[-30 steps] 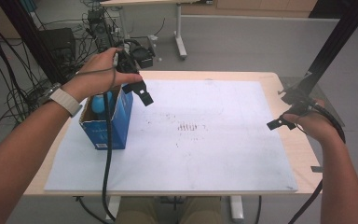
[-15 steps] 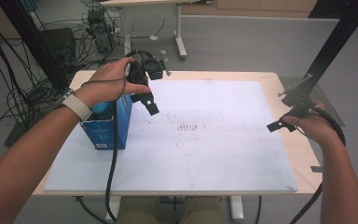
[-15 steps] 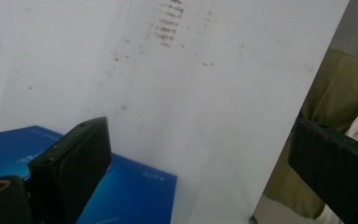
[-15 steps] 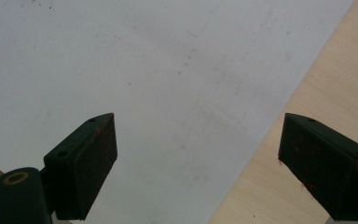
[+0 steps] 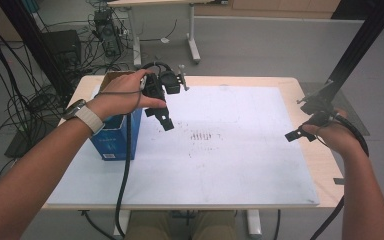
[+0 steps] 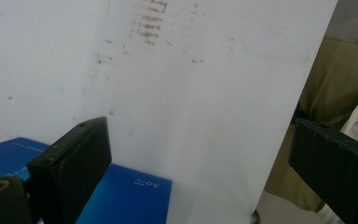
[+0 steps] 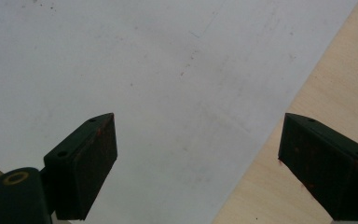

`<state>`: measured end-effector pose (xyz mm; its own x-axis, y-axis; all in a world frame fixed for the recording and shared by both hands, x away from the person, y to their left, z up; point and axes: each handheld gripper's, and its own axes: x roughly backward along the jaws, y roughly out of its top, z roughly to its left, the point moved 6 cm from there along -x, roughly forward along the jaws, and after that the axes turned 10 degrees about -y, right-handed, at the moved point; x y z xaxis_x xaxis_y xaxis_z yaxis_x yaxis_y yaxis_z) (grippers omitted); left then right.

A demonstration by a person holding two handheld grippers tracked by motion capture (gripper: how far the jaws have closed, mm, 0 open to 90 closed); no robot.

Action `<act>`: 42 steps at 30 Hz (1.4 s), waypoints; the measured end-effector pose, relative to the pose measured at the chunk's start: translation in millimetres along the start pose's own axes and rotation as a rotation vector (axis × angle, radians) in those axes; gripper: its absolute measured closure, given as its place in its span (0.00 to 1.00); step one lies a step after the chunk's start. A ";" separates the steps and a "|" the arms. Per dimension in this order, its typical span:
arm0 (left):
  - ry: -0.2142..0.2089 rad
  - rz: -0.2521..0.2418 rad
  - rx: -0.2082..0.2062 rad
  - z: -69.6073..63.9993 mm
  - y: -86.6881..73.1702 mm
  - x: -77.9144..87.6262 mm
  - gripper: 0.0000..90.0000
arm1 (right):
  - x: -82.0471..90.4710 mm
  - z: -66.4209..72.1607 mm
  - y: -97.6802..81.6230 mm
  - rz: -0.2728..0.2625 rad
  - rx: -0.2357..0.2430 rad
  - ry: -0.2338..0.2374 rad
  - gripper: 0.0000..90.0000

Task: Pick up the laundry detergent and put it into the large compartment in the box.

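- Left hand-held gripper (image 5: 164, 120) sits in my left hand (image 5: 125, 95), raised at the upper left of the high view beside the blue box (image 5: 116, 134); its jaws gape wide and hold nothing.
- Through the left gripper view, I see the box's blue top (image 6: 121, 196) at the lower left and the white sheet (image 6: 191, 93) beyond.
- My right hand-held gripper (image 5: 300, 132) hovers at the right edge of the desk (image 5: 300, 90), jaws spread wide, nothing between them.
- Faint brown marks (image 5: 202, 136) dot the sheet's middle.

A lab: cable tangles (image 5: 15, 100), black frame posts (image 5: 355, 45), bare grey floor (image 5: 260, 45).
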<state>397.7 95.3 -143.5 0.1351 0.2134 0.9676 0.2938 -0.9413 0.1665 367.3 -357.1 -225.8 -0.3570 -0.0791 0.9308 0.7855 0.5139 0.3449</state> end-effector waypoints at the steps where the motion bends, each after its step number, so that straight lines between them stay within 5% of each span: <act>1: -0.002 0.003 0.002 -0.6 0.6 -1.3 0.07 | -0.2 0.0 0.1 0.001 0.000 0.000 0.13; 13: -0.013 0.025 0.011 -5.7 3.3 -15.5 0.07 | -2.6 0.5 0.1 0.004 0.000 0.005 0.13; 42: -0.021 -0.003 0.005 -8.3 -7.4 -17.7 0.07 | 0.7 5.0 0.5 -0.004 0.003 -0.002 0.13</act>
<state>385.2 96.3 -160.3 0.1536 0.2218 0.9629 0.2992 -0.9392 0.1686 364.9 -352.6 -225.6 -0.3610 -0.0790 0.9292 0.7828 0.5159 0.3479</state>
